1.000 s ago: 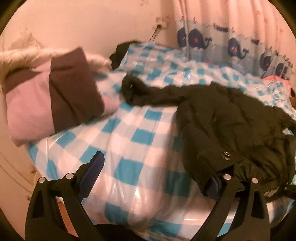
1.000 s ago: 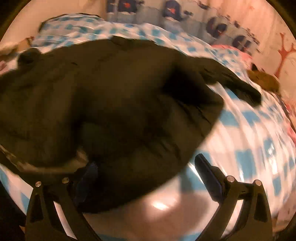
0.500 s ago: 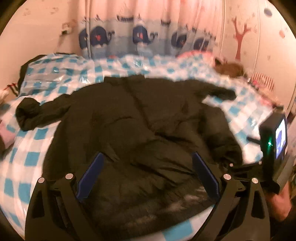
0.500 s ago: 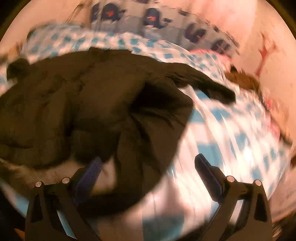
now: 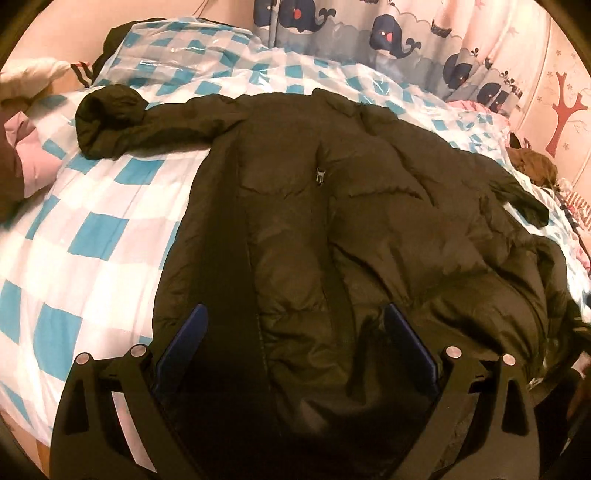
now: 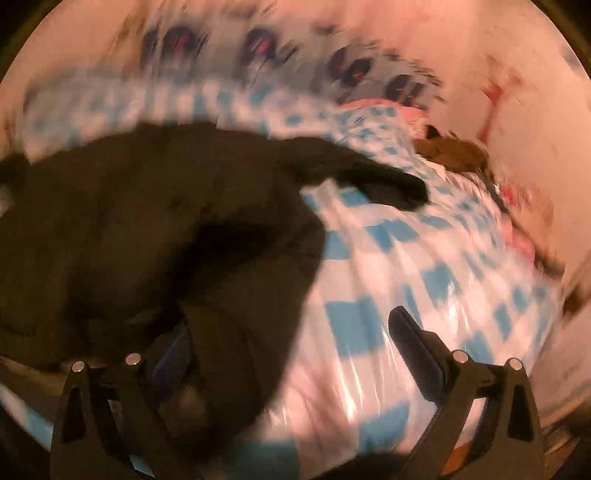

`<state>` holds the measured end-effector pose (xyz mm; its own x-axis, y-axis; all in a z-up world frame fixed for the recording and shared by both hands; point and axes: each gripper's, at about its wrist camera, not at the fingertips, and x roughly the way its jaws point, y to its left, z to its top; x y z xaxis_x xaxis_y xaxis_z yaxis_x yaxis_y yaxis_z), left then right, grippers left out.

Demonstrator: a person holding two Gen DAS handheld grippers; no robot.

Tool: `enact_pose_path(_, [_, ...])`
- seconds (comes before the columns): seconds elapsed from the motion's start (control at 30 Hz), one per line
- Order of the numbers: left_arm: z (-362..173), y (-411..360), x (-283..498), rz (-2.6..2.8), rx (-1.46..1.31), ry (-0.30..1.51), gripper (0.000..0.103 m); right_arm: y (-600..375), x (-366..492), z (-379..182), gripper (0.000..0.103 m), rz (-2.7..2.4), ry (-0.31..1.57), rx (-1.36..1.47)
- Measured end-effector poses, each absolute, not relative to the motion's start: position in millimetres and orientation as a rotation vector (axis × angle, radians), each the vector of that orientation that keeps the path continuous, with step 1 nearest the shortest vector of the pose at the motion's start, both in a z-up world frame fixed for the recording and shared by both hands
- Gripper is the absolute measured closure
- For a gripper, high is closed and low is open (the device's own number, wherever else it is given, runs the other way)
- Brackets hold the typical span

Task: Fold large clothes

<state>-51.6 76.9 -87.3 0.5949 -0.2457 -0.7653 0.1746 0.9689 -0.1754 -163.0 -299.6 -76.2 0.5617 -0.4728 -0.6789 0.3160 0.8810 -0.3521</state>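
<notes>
Left wrist view: I am looking down on the bed cover (image 5: 92,236), blue-and-white checks under clear plastic, with a dark padded jacket (image 5: 332,206) spread across it.
Pink and brown bundle (image 5: 14,158): I see it at 9 o'clock, at the frame edge, well apart from the jacket.
Left sleeve (image 5: 125,122): it runs out toward 10 o'clock, its cuff rolled into a dark lump on the checks.
Zip pull (image 5: 320,174): a small pale tab near the middle of the chest.
Left gripper (image 5: 295,347): I read its jaws as spread wide, with nothing pinched. The jacket's lower body fills the gap between them; the left finger sits at the garment's left edge, the right finger over dark fabric.
Whale curtain (image 5: 388,33): hangs behind the bed from 12 to 2 o'clock.
Tree sticker (image 5: 565,110): red, on the wall at 2 o'clock.
Right wrist view: heavily blurred.
Jacket here: the dark mass fills 8 to 11 o'clock, one sleeve (image 6: 376,177) reaching toward 1 o'clock.
Right gripper (image 6: 291,339): jaws spread apart. A flap of jacket drapes over the left finger, hiding most of it; the right finger (image 6: 413,343) stands clear over the checked cover, apart from the cloth.
</notes>
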Motion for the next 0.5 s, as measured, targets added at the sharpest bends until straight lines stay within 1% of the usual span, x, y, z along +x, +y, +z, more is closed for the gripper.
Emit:
enact_pose_path(0.03, [-87, 76, -50, -0.242, -0.084, 0.906, 0.011, -293, -143, -92, 0.007, -0.451, 0.942, -0.300])
enact_pose_path(0.07, [-90, 79, -50, -0.238, -0.086, 0.909, 0.011, -288, -140, -100, 0.007, -0.450, 0.968, -0.356])
enact_pose_path(0.13, [-95, 80, -48, -0.231, -0.092, 0.917, 0.011, -308, -157, -86, 0.007, -0.533, 0.900, -0.300])
enact_pose_path(0.17, [-99, 83, -46, -0.226, -0.099, 0.925, 0.011, -328, -177, -72, 0.007, -0.575, 0.846, -0.180])
enact_pose_path(0.23, [-103, 87, -45, -0.228, -0.114, 0.939, 0.011, -387, -234, -48, 0.007, -0.633, 0.749, 0.167])
enact_pose_path(0.3, [-103, 86, -44, -0.231, -0.122, 0.941, 0.011, -415, -267, -49, 0.007, -0.631, 0.739, 0.351])
enact_pose_path(0.33, [-102, 86, -44, -0.229, -0.123, 0.942, 0.011, -408, -275, -48, 0.007, -0.618, 0.732, 0.330])
enact_pose_path(0.43, [-102, 91, -41, -0.226, -0.140, 0.946, 0.011, -352, -267, -34, 0.007, -0.525, 0.666, 0.070])
enact_pose_path(0.5, [-98, 99, -44, -0.233, -0.183, 0.943, 0.011, -334, -252, -22, 0.007, -0.455, 0.611, 0.050])
